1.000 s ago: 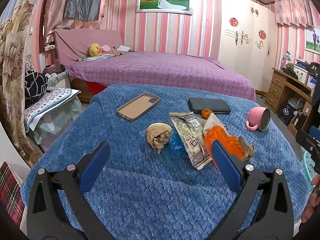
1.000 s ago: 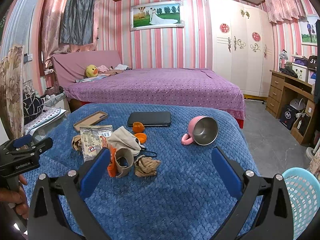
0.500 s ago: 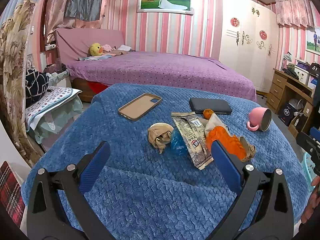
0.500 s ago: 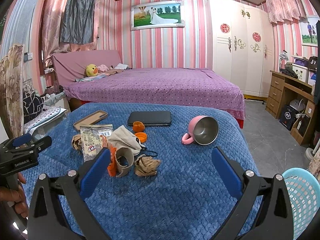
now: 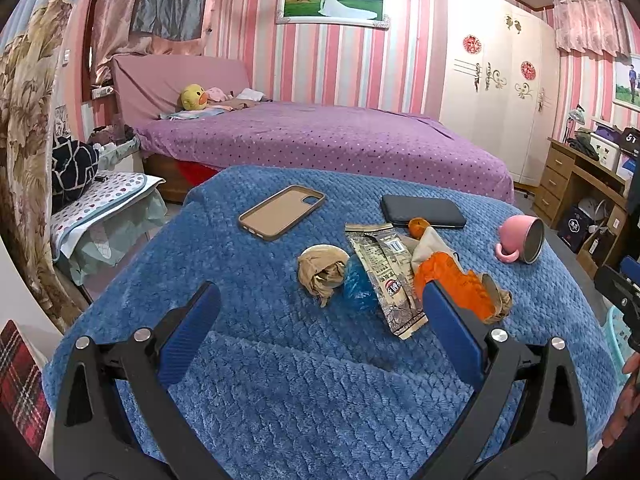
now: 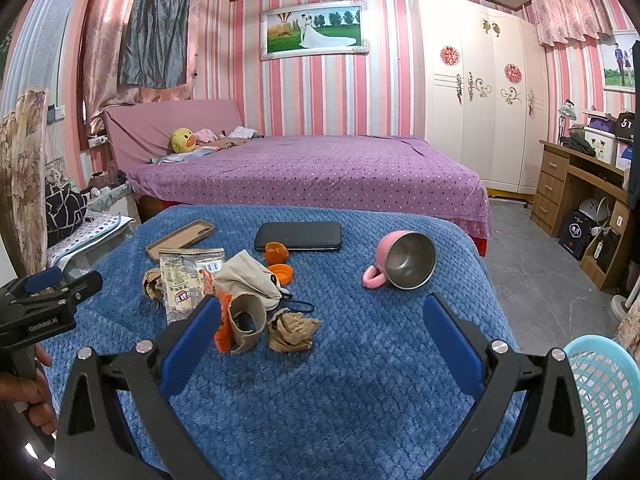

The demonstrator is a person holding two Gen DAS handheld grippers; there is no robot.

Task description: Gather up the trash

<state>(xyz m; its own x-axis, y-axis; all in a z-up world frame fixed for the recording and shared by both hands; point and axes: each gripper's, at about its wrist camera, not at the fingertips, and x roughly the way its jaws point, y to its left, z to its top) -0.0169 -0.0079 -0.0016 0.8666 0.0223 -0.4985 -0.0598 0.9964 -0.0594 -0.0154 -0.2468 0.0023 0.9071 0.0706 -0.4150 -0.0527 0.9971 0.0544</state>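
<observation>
On the blue quilted blanket [image 6: 360, 380] covering the desk, your trash sits in one loose heap at about ten o'clock from your right gripper [image 6: 322, 338]: a crumpled brown paper ball [image 6: 292, 330], a torn cardboard tube [image 6: 246, 322], an orange wrapper [image 5: 452, 280], a printed silver snack packet [image 5: 386, 270] and a beige cloth mask [image 6: 250, 278]. Both your right and left gripper [image 5: 320, 330] are spread wide and empty, hovering short of the heap.

Mind the keepers close by: the black phone [image 6: 298, 236], the tan phone case [image 5: 282, 212] and the tipped pink steel-lined mug [image 6: 404, 266]. A broad sweep could drag the phone along, since the orange cap [image 6: 276, 252] rests against it. Light paper may slip from wide pads, and the pale blue mesh basket [image 6: 604, 396] at four o'clock sits below the desk edge, so a loose drop could miss. The left gripper's body reads "GenRobot.AI"; the packet's print is too small to read.
</observation>
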